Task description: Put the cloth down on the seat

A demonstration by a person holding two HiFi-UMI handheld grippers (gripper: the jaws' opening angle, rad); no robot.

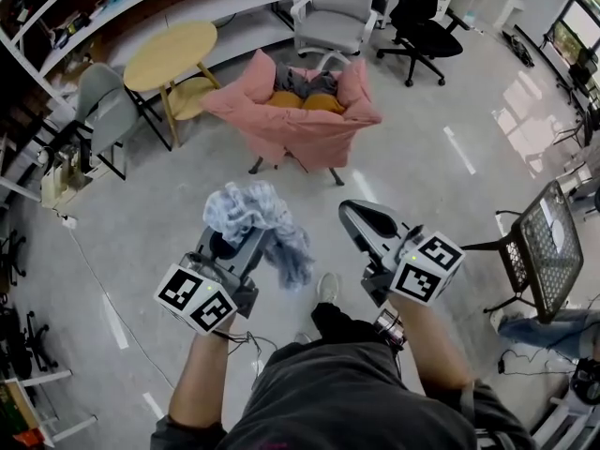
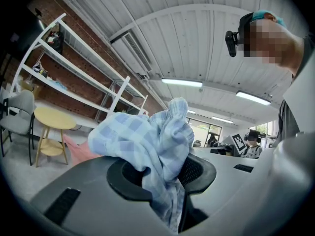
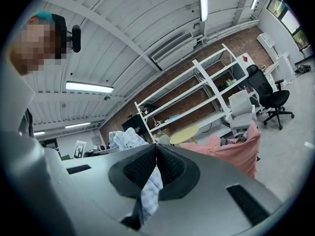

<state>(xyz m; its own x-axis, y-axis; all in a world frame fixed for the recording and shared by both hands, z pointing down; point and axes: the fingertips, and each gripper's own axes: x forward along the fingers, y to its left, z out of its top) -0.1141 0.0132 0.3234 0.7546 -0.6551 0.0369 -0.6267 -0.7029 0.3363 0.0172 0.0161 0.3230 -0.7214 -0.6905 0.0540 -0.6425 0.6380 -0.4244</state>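
A blue checked cloth (image 1: 255,216) is bunched over my left gripper (image 1: 246,240), which is shut on it, and a tail of the cloth hangs down toward the floor. In the left gripper view the cloth (image 2: 147,141) fills the space between the jaws of that gripper (image 2: 165,170). My right gripper (image 1: 349,212) is level beside it; in the right gripper view its pads (image 3: 156,159) meet and pinch a strip of the cloth (image 3: 150,193). The seat, an armchair under a pink cover (image 1: 300,120), stands on the floor ahead of both grippers, with cushions in it. It also shows in the right gripper view (image 3: 236,149).
A round yellow table (image 1: 172,52) and a grey chair (image 1: 105,111) stand left of the armchair. A white office chair (image 1: 337,12) and a black one (image 1: 424,17) are behind it. A black mesh chair (image 1: 546,242) is at the right. Shelving lines the far wall.
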